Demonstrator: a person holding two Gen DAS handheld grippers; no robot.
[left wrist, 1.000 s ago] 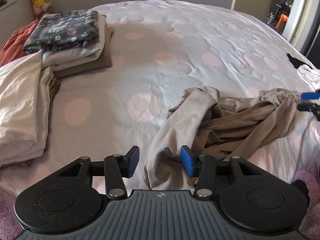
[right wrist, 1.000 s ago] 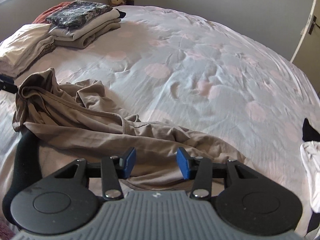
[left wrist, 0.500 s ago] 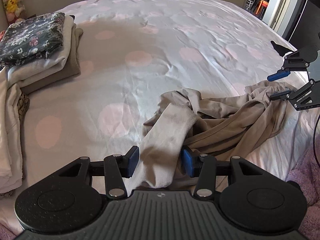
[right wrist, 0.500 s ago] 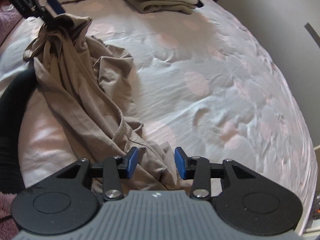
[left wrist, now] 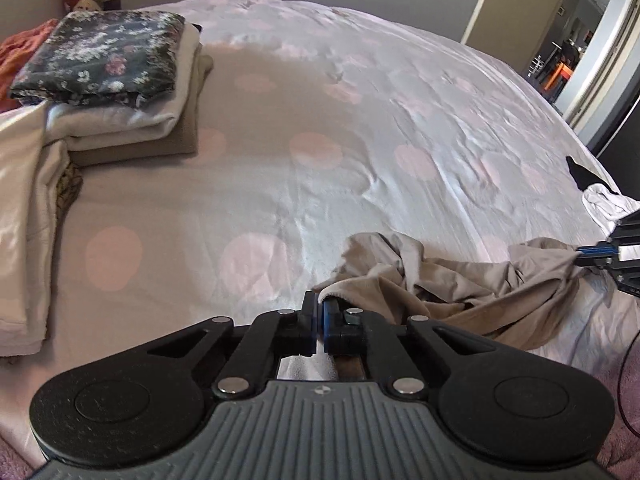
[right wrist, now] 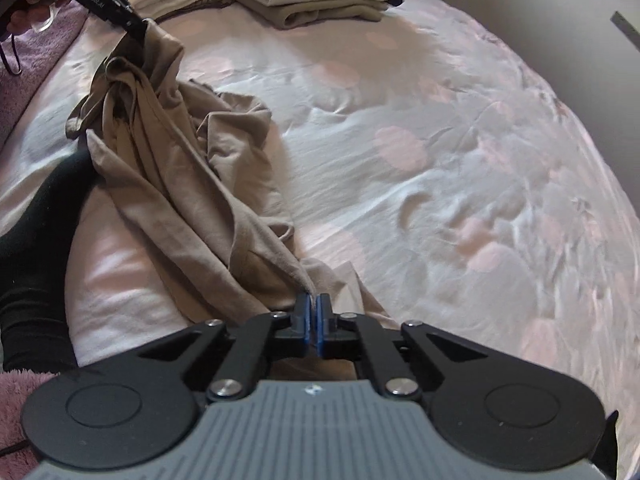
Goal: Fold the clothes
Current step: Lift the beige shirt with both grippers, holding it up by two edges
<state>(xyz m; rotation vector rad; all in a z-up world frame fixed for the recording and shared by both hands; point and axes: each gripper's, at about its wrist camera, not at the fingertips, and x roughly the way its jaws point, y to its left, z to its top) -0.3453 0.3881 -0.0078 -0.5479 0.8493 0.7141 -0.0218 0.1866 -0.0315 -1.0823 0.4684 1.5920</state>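
A crumpled tan garment (left wrist: 460, 288) lies near the front edge of the bed; it also shows in the right wrist view (right wrist: 176, 184), stretched between the two grippers. My left gripper (left wrist: 319, 312) is shut on one end of the tan garment and shows in the right wrist view (right wrist: 138, 30) at top left. My right gripper (right wrist: 313, 312) is shut on the other end and shows in the left wrist view (left wrist: 578, 251) at the far right.
The bed (left wrist: 320, 120) has a pale sheet with pink dots. Folded clothes, topped by a dark floral piece (left wrist: 104, 56), are stacked at back left, beside a cream stack (left wrist: 24, 208). White and black clothes (left wrist: 600, 200) lie at the right edge. An open door (left wrist: 520, 8) is behind.
Both grippers went from open to shut on the tan garment's ends. The garment is now pulled out longer between them.
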